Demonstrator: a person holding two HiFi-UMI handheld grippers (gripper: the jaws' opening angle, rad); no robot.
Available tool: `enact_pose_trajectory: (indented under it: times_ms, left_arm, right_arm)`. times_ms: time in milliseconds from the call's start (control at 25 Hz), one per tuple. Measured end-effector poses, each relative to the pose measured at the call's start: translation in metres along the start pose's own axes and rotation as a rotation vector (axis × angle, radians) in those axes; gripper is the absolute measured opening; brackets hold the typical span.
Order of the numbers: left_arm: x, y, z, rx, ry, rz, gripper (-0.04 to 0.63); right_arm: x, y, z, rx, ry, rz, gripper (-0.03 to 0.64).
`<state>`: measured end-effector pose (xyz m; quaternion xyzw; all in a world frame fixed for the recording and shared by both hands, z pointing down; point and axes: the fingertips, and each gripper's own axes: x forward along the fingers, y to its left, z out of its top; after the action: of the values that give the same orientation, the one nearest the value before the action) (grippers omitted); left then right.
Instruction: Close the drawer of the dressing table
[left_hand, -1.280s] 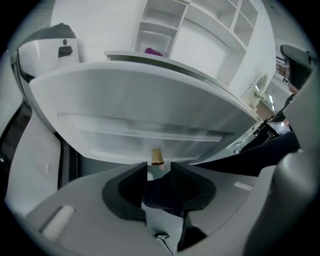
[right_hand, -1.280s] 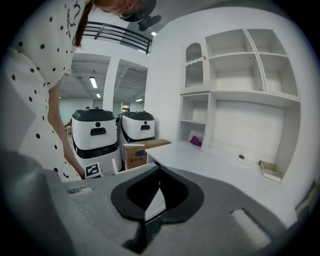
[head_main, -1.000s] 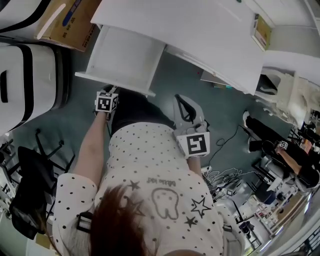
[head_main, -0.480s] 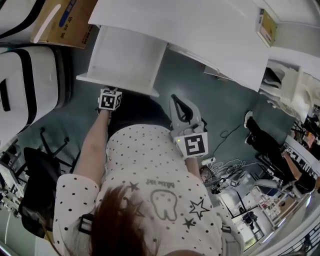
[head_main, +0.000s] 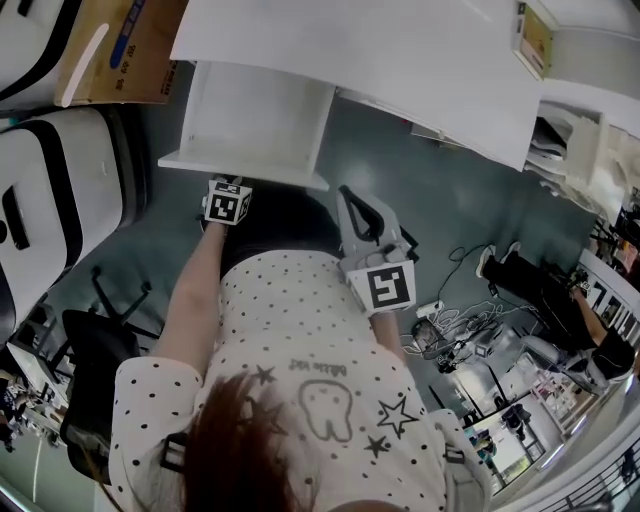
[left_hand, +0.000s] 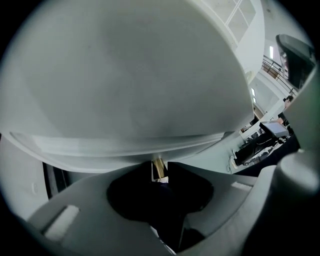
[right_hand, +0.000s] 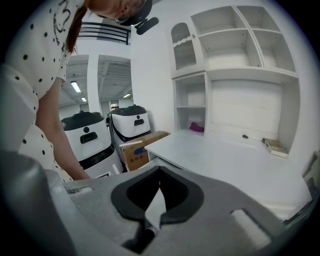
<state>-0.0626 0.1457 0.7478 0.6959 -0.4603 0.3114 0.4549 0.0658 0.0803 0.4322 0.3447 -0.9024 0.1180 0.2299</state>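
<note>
– White drawer (head_main: 255, 115) stands well out of the dressing table (head_main: 400, 60), and your left gripper (head_main: 228, 192) has its jaws pinched on the little brass knob (left_hand: 158, 168) at the drawer's front. By my reading, the push home is all that's left.

– Push straight, then. You hold that knob by a narrow pinch, so I'd expect a slanted shove to twist the jaws off it. It could also skew the drawer in its opening, so that it jams short of home.

– You're also standing close behind the drawer front. Lean in further and you may lose sight of it.

– Your right gripper (right_hand: 159, 169) is held up clear, jaws together on nothing. Hold it away from the table's edge, or it could get nipped as the drawer goes in.

– Now the room, from your left. Two white machines (head_main: 60, 190) with black trim stand there, with a cardboard box (head_main: 125, 45) beside them. A black chair (head_main: 85, 350) is nearer you, and the floor (head_main: 420, 190) is a dull grey-green.

– The dressing table's top is smooth, white and mostly bare, with a small box (head_main: 533, 38) near its right end and shelves (right_hand: 235, 45) rising behind it. Further right, cables (head_main: 455, 325) lie loose on the floor, so mind your feet.
</note>
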Motion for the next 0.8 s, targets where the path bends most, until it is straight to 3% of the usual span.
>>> enact_pose_trajectory:
  times_ms: [800]
  left_arm:
    - [0.01, 0.006, 0.031, 0.146, 0.042, -0.116, 0.104]
  right_arm:
    - [0.017, 0.0, 0.022, -0.009, -0.025, -0.131, 0.003]
